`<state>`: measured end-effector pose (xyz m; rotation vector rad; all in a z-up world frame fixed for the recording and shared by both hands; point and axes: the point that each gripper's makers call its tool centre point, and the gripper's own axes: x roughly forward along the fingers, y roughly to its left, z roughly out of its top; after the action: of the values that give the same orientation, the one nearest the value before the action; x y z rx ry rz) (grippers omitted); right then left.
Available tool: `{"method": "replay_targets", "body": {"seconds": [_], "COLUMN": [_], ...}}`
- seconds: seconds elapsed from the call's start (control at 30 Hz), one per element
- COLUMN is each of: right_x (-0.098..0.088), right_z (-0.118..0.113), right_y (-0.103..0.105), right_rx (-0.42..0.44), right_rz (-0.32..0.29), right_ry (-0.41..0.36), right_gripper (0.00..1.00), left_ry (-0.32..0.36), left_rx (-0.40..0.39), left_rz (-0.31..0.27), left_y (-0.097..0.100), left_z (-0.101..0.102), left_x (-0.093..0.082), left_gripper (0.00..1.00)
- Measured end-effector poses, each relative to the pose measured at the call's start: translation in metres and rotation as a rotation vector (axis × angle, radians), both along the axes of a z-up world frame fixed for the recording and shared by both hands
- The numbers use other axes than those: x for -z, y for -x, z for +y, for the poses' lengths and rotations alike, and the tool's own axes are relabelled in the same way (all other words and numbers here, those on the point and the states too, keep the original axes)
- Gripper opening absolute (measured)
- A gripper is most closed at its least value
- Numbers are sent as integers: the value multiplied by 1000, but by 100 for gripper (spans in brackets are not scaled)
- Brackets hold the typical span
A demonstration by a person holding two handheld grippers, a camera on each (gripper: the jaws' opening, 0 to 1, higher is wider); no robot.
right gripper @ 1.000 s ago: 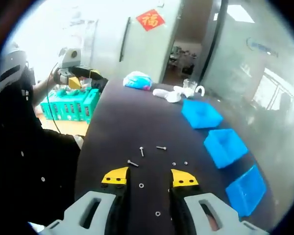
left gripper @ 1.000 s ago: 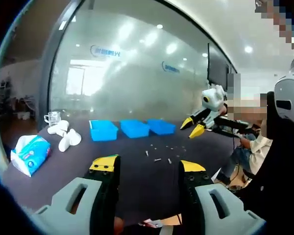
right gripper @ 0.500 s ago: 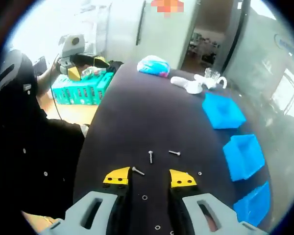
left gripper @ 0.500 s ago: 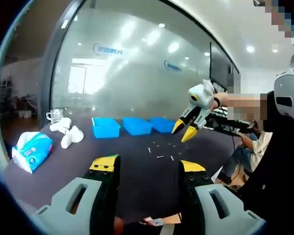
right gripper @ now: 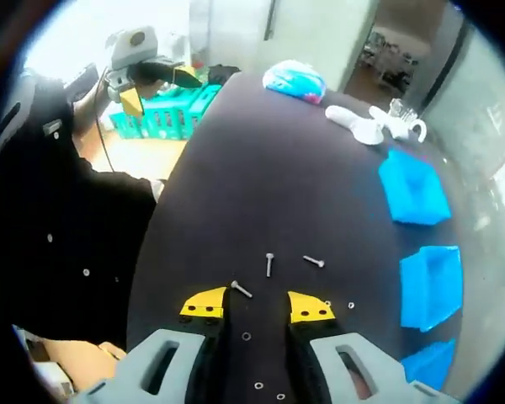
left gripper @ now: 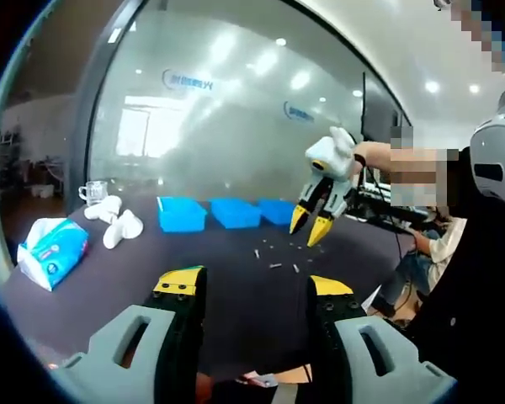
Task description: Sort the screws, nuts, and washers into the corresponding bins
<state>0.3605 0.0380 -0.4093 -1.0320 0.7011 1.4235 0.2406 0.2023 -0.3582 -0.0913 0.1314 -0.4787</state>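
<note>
Yellow-tipped, both the right claw (right gripper: 257, 305) and left claw (left gripper: 252, 286) gape over slim metal screws (right gripper: 269, 264) on the matte dark table (right gripper: 236, 168).

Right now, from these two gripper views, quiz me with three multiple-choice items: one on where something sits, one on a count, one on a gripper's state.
1. Where does the right gripper hang?
A. Over the loose silver screws
B. Inside a bin
C. Beside the tissue pack

2. How many open blue plastic bins stand in a row on the dark table?
A. Two
B. Three
C. Five

3. How do the right gripper's jaws stand?
A. Shut on a screw
B. Shut, empty
C. Open, empty

Answers:
1 A: the silver screws lie just ahead of its yellow tips.
2 B: three bins show in both views.
3 C: bare table shows between the jaws, and nothing is held.
</note>
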Motion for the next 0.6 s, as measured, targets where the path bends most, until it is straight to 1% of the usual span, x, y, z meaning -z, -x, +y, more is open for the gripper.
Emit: {"method": "replay_targets", "body": {"seconds": [0.2,0.37,0.47,0.6], "right_x": [4,15,22,30], "right_z": [8,11,14,20], "right_y": [-1,-2,-5,-6], "right_rx": [-20,-26,-14,-13], "right_rz": [5,12,15,22], "right_ry": [32,59,73,76], "right_gripper": [21,21,21,21], "left_ry": [3,1,-1,-6], "left_rx": [0,-1,0,3], "left_rz": [4,6,7,12], "left_y": [0,0,0,1], "left_z": [-1,-1,-2,-3], "left_x": [2,2,2,4], "left_gripper": [45,45,45,45]}}
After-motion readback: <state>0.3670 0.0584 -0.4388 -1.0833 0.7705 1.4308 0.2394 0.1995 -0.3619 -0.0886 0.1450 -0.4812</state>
